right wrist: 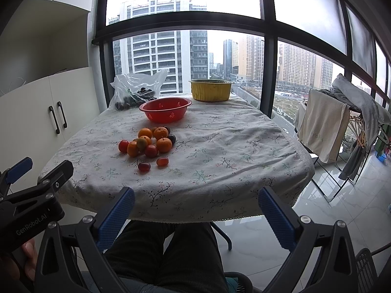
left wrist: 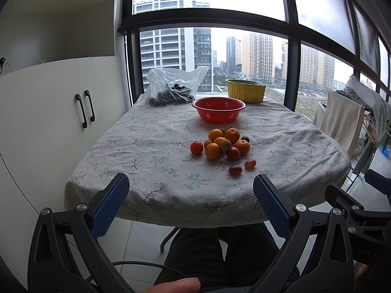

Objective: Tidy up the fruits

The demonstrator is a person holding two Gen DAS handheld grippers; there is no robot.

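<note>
While both the left gripper (left wrist: pixel 190 190) and right gripper (right wrist: pixel 195 202) hang released short of the desk (left wrist: pixel 146 131), the heaped oranges and red fruits (left wrist: pixel 221 145) lie untouched before the red plastic colander (left wrist: pixel 218 109), so sorting seems unstarted and calls for a first reach

Overcast daylight floods through the window (left wrist: pixel 210 48); fisheye edges bend.

Two black plastic two-finger grippers, each with skeletal triangular cut-outs in the arms and round silver screw heads at the pivots. Blue, finely cross-hatched rubber pads (left wrist: pixel 111 204) on the left gripper (left wrist: pixel 190 185), matching blue pads (right wrist: pixel 275 219) on the right gripper (right wrist: pixel 196 199). White "GenRobot.AI" lettering on the left unit's black body (seen from the right wrist view). Thin black cable (left wrist: pixel 136 266) looping low. Dark trousers (right wrist: pixel 168 251) on the legs.
</note>
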